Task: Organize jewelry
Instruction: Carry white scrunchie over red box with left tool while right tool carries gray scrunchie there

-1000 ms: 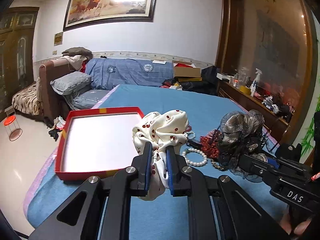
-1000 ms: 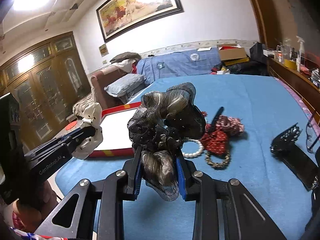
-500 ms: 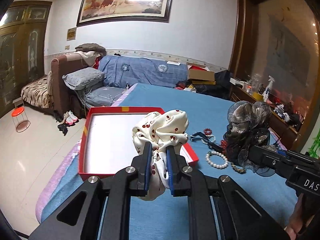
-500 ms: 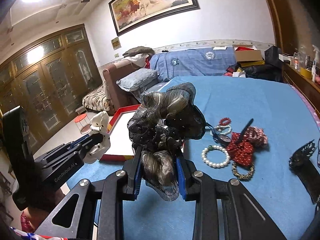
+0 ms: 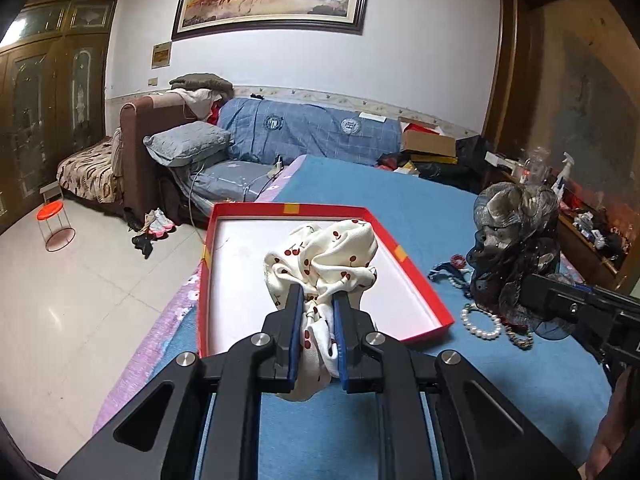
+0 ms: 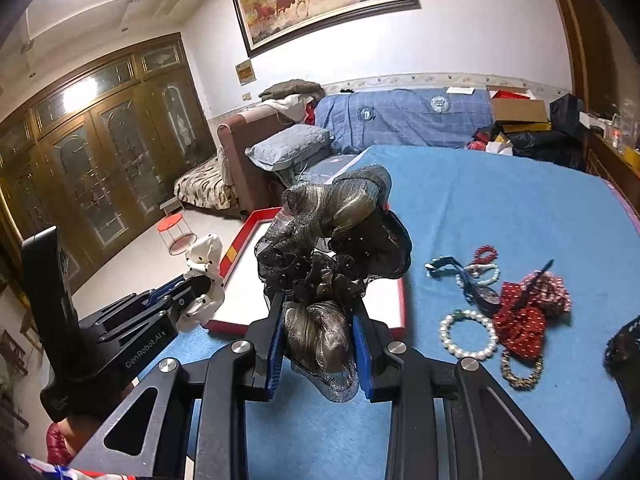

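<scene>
1. The bed (image 5: 420, 208), under a blue blanket, carries everything; its left edge borders the tiled floor.
2. A red tray (image 5: 416, 268) with a white bottom lies near the bed's left edge, and its white floor looks bare.
3. The left hand-held gripper (image 5: 316, 312) has its blue pads pinched tight on a cream scrunchie with red cherries (image 5: 332, 252), held up over the tray's near half.
4. The right hand-held gripper (image 6: 318, 320) stands a little wider, its pads pressed on a black and bronze mesh scrunchie (image 6: 340, 236), lifted above the tray's near right corner.
5. A red patterned scrunchie (image 6: 520, 320) lies on the blanket right of the tray, toward the bed's right side.
6. A white pearl bracelet (image 6: 468, 336) lies just left of it, resting flat.
7. A gold-toned bead bracelet (image 6: 520, 372) sits just in front of the red scrunchie.
8. A small red bead bracelet (image 6: 486, 254) lies farther back, beside a blue-black hair clip (image 6: 444, 262).
</scene>
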A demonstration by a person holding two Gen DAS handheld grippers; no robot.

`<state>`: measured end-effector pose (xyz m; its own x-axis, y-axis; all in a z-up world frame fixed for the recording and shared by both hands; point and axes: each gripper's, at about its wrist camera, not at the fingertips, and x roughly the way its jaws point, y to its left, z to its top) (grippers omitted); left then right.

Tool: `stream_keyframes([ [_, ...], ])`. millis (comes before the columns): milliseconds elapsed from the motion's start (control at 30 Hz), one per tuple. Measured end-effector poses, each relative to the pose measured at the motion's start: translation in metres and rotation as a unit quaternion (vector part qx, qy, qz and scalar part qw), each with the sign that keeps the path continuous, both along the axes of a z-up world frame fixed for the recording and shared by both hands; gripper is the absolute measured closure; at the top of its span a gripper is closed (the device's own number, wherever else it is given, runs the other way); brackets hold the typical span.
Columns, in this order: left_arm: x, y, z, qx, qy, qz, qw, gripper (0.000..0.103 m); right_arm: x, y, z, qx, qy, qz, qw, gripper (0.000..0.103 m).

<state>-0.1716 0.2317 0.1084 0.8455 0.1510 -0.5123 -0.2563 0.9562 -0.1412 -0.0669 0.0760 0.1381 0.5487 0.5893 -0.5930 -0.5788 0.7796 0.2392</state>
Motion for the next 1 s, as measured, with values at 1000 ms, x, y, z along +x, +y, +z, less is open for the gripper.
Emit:
stream_keyframes([
  [1000,0.195,0.112,-0.035,-0.07,0.155,0.01,0.9853,0.088,0.182,0.112,-0.046,-0.045,0.144,0.013,0.988,0.068],
])
